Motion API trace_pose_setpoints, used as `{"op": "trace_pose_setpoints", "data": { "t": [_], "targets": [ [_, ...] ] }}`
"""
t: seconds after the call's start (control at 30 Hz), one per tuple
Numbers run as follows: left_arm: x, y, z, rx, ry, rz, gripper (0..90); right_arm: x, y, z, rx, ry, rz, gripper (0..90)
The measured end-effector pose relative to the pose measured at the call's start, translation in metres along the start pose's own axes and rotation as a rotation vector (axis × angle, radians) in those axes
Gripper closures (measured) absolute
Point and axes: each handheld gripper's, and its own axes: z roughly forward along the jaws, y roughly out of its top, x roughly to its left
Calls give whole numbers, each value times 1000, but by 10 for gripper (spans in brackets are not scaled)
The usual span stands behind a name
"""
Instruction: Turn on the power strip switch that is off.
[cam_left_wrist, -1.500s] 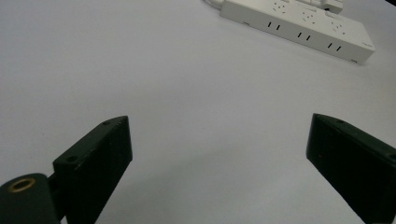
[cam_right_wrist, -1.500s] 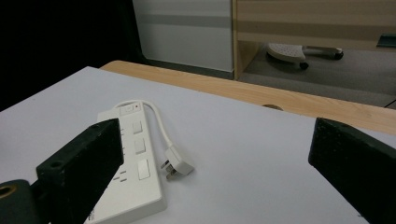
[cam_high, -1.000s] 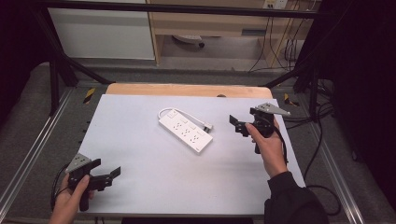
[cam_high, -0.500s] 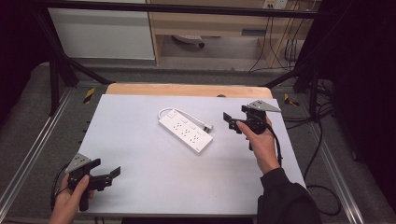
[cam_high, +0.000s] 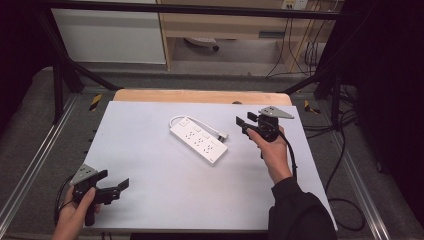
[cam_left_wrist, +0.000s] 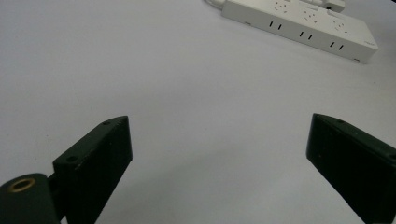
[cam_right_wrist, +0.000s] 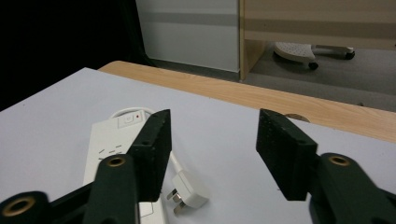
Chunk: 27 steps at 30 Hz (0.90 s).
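A: What is at the left side of the worktop (cam_high: 150, 200)?

B: The left gripper (cam_high: 111, 186) is at the near left corner, held low in a hand. Its fingers (cam_left_wrist: 93, 158) stand wide apart, and only bare worktop lies between them.

A: And in the middle?

B: A white power strip (cam_high: 198, 141) lies flat, placed diagonally. Its cable (cam_high: 176, 119) curls around the far end, and the white plug (cam_high: 220, 135) lies on the worktop just beside the strip, on its right side.

A: And the right side?

B: The right gripper (cam_high: 243, 124) is near the plug, apart from it and pointing toward it. Its jaws have just been closing; they are now half open, with nothing between the fingers (cam_right_wrist: 152, 144). The plug (cam_right_wrist: 186, 187) lies below them.
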Motion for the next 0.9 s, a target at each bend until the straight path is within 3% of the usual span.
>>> {"op": "trace_pose_setpoints", "data": {
  "t": [0.4,0.9],
  "targets": [
    [0,0,0,0,0,4,69,6,-3,14,5,1,-31,713],
    [0,0,0,1,3,7,69,18,-8,31,24,36,-68,862]
  ]
}}
